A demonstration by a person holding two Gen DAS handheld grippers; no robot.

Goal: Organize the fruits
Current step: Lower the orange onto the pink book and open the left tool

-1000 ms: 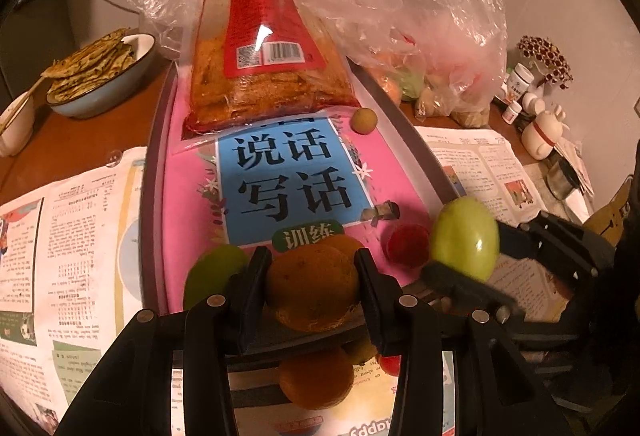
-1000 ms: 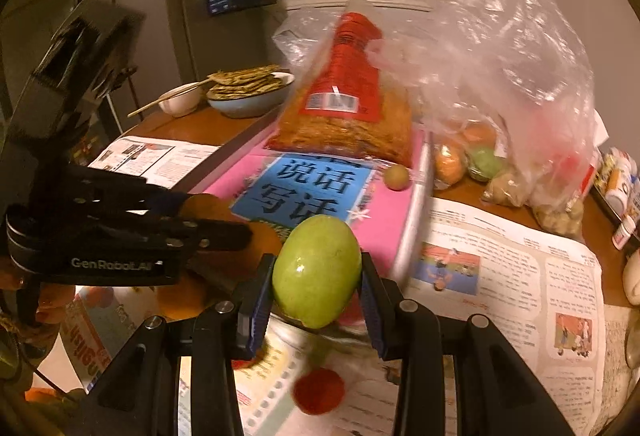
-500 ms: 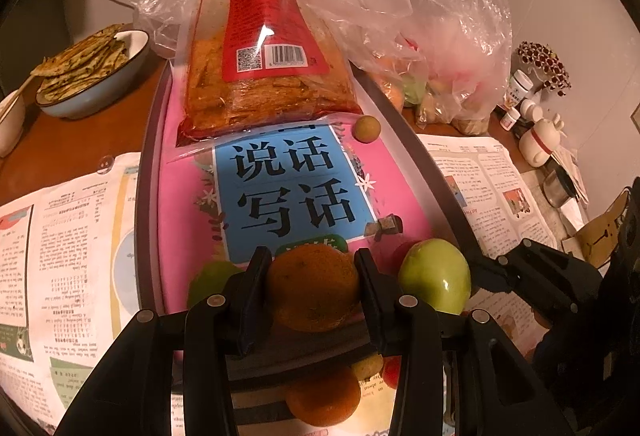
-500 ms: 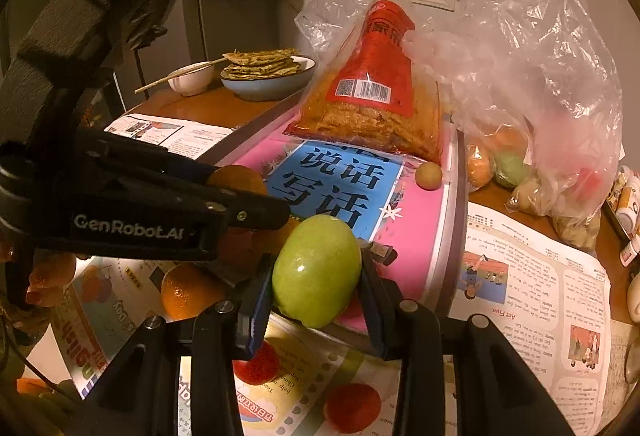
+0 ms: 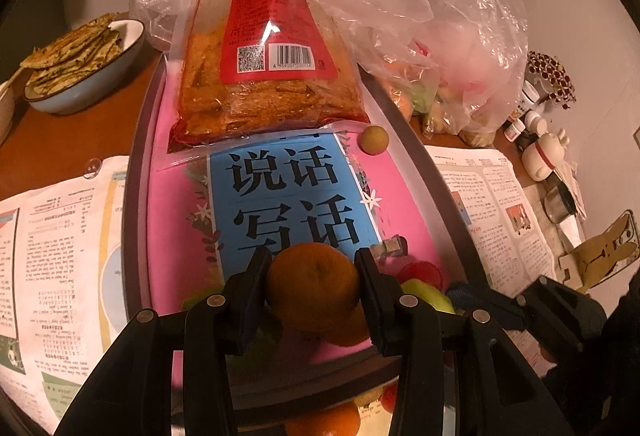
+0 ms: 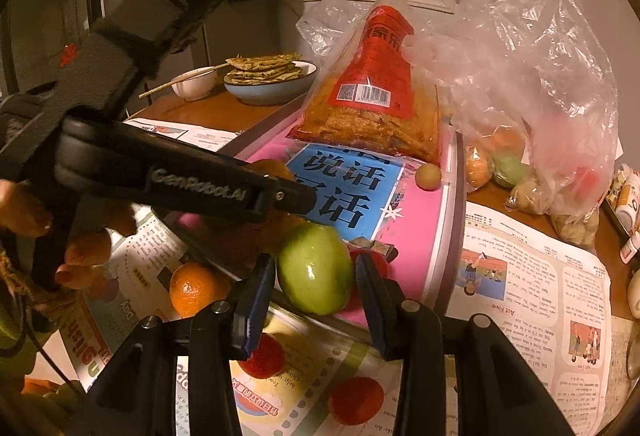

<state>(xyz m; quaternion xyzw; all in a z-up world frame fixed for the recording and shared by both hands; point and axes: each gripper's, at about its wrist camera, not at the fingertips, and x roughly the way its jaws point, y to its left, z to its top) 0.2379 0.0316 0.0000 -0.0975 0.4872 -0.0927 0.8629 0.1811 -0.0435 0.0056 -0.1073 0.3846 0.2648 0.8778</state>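
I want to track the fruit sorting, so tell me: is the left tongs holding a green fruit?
No, the left tongs is clamped on an orange fruit; the green fruit sits between the right tongs' fingers.

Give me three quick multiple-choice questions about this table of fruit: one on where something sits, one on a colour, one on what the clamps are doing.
1. Where does the small round tan fruit lie?
A. on the pink tray, beside the red-labelled snack bag
B. in the bowl
C. on the newspaper

2. What colour is the fruit between the right gripper jaws?
A. orange
B. green
C. red

3. What is the left gripper doing?
A. hanging open and empty
B. clamped on a round orange fruit
C. gripping the bag

Answers: 1 A, it rests at the tray's far right by the bag's corner. 2 B, a smooth green fruit fills the jaws. 3 B, both pads press its sides.
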